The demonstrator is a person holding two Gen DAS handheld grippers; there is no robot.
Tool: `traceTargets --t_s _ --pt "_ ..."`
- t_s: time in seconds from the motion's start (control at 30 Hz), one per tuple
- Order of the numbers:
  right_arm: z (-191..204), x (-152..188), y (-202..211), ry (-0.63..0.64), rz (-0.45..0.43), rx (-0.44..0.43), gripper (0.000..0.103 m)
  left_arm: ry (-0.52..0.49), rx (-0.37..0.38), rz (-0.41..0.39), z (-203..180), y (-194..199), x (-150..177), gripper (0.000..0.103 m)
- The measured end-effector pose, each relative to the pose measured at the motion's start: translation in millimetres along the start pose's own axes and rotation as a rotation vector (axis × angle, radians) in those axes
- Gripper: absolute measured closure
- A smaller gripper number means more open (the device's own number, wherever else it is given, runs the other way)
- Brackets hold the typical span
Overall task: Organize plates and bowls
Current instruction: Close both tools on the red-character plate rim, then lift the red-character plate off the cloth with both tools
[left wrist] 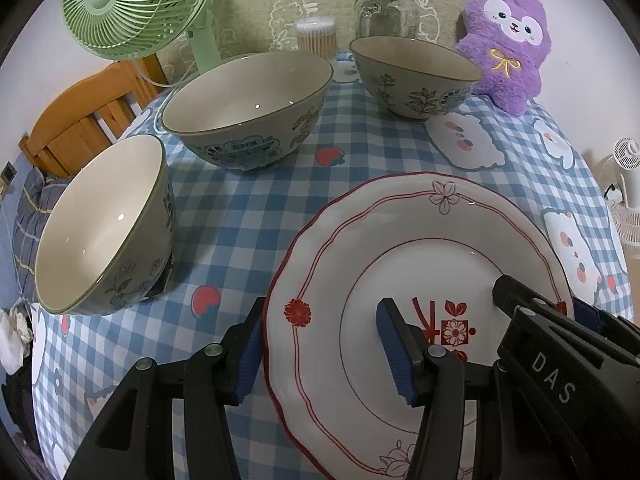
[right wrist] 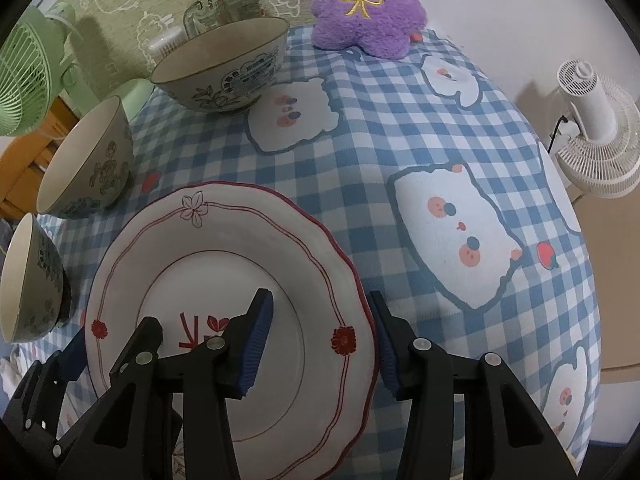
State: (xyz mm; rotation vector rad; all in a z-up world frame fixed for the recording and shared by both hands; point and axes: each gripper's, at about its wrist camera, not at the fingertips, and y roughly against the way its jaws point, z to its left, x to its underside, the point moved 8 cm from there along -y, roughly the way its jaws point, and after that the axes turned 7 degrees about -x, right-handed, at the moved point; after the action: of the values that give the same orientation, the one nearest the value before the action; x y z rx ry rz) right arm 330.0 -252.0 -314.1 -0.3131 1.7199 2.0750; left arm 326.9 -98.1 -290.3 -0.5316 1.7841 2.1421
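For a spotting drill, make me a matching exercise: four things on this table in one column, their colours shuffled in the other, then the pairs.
Things:
1. desk fan
2. soft toy
3. plate
4. tablecloth

Colours:
A. blue and white checks
B. white with red lines
C. light green
D. purple

Pairs: 1-C, 2-D, 3-B, 4-A

A white plate with red rim lines and red flowers lies on a blue-and-white checked cloth, near grey-green bowls with dark floral prints, a purple plush and a green fan.
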Motion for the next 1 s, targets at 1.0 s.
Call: traceTargets --t_s 1.0 --pt "21 25 22 0.128 0.031 -0.003 0.059 -0.036 -0.005 0.008 21 10 14 0.064"
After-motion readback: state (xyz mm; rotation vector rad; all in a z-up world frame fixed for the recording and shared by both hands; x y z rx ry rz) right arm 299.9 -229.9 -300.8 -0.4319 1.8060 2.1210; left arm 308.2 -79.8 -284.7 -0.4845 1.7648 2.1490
